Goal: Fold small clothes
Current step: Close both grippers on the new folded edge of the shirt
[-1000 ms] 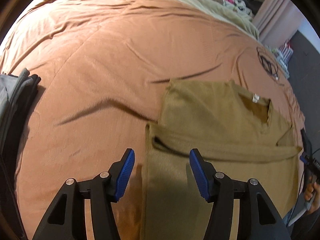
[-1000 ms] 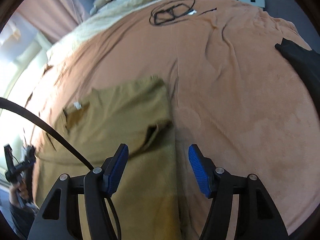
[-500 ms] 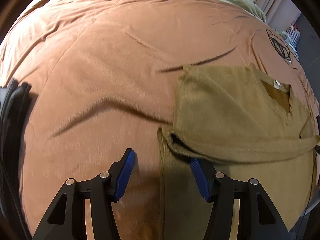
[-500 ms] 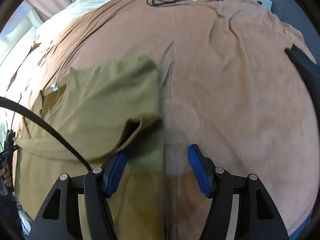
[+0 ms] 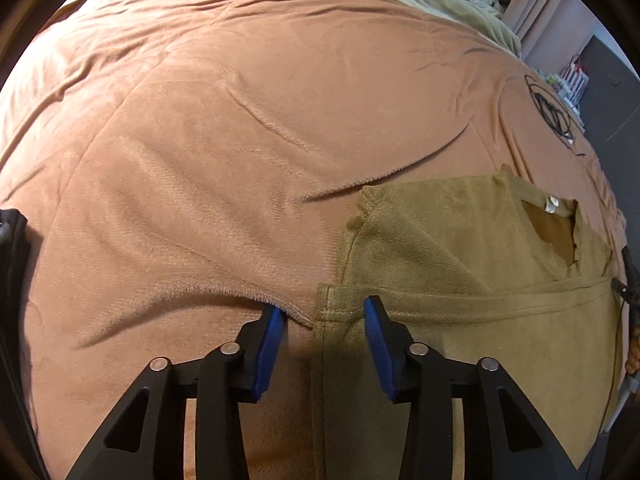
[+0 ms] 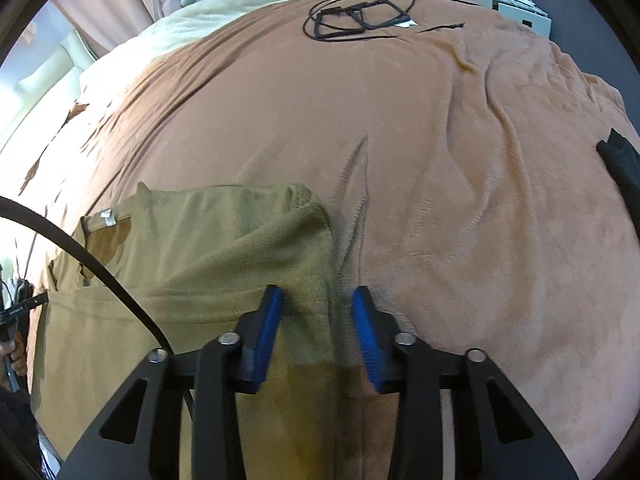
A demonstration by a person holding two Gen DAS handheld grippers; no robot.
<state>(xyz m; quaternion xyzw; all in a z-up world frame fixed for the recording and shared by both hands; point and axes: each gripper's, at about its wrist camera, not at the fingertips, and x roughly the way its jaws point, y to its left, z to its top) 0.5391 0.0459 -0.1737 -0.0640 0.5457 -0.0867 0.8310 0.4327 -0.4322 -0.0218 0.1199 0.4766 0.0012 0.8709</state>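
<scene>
At the bottom centre of the left wrist view, the left hand-held gripper point(image 5: 325, 328) straddles the left side edge of the olive shirt point(image 5: 472, 280), its jaws partly open with the folded sleeve hem and a ridge of the brown blanket point(image 5: 200, 140) between them; the pads do not visibly press on the cloth. At the bottom centre of the right wrist view, the right hand-held gripper point(image 6: 318, 320) sits the same way over the shirt's right side edge, jaws partly open, one pad on the shirt point(image 6: 224, 248) and one on the blanket point(image 6: 460, 160).

The shirt lies flat on the bed with its sleeves folded in, collar and label toward the far side, filling the lower right of the left view and the lower left of the right view. Judging by this, the step in hand is taking both side edges for a lengthwise fold; the next move calls for pinching only shirt cloth, not blanket.

Farther off, a black cable point(image 6: 360, 16) lies coiled near the top.

Compared with a second ago, both grippers sit lower and closer to the sleeve line, and both sets of jaws have just been closing.
</scene>
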